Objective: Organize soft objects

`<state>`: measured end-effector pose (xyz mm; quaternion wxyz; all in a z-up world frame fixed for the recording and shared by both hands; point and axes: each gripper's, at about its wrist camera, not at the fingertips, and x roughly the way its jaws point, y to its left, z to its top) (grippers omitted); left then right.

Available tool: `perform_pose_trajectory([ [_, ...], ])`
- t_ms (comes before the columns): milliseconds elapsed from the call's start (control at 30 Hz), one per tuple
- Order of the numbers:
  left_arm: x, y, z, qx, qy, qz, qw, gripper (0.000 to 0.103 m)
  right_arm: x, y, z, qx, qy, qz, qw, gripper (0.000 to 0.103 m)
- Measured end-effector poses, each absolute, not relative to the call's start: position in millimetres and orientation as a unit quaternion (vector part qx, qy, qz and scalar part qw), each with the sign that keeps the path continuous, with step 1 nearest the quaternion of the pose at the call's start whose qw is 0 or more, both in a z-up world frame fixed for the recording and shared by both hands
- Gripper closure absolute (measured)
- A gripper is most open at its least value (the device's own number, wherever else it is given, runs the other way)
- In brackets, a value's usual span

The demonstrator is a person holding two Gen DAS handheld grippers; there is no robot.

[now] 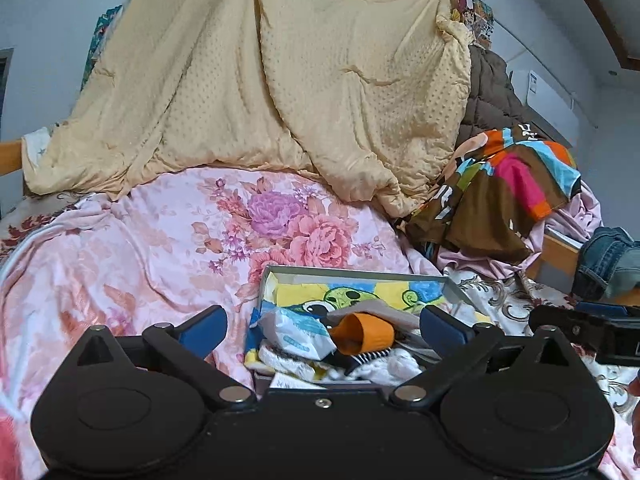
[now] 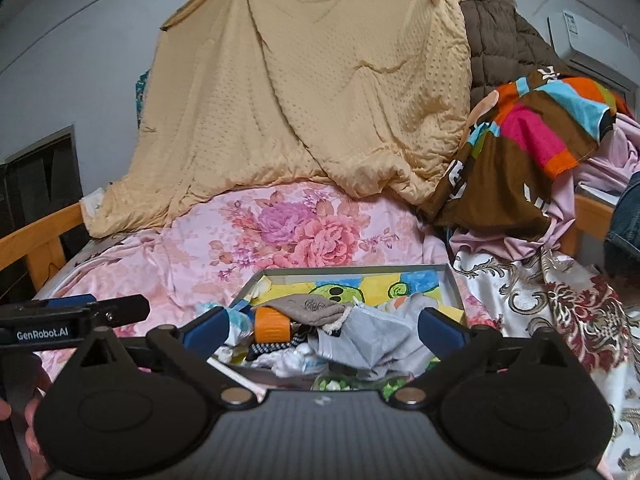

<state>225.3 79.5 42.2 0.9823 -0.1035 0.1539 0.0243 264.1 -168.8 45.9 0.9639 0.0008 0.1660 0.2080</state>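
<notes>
- The left gripper [image 1: 323, 326] stands spread wide with nothing between its blue pads; it hangs just short of the near edge of the box [image 1: 352, 271], which suggests it is free to pick a next piece, not carrying one.
- The right gripper [image 2: 323, 326] is likewise spread wide and empty, beside the left one and aimed at the same box (each shows at the edge of the other's view, so the two hands are close together).
- The box, a shallow tray with a grey rim, lies on the bed just ahead of both grippers and holds the small soft things, probably gathered there so they stay in one place.
- Inside, lying loose over a cartoon towel [image 2: 332, 290]: an orange roll [image 2: 272, 326], a grey-brown cloth [image 2: 310, 308] draped over it, a pale grey face mask [image 2: 368, 336] toward the right, and a white packet of wipes [image 1: 298, 330] at the left (they overlap in a heap, so sorting looks unfinished).
- Under and beyond the box spreads a pink flowered blanket [image 1: 180, 236], a soft base that lets the box sit slightly tilted.
- To the right, a bright striped cloth [image 2: 532, 148] is slumped over other bedding, apparently not yet dealt with.
- Farthest back, a tan quilt [image 1: 288, 80] is draped high against the wall, with a brown quilted cover [image 2: 504, 44] beside it.
</notes>
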Motion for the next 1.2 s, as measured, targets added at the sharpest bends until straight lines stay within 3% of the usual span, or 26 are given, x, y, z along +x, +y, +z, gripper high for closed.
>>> perform_pose_trajectory([
  [600, 123, 42, 39, -0.1, 0.156, 0.027, 0.982, 0.001, 179, -195, 36, 0.019, 0.175, 0.221, 0.959, 0.0],
  [1200, 90, 38, 31, -0.111, 0.173, 0.04, 0.978, 0.001, 147, -208, 13, 0.037, 0.191, 0.209, 0.958, 0.0],
])
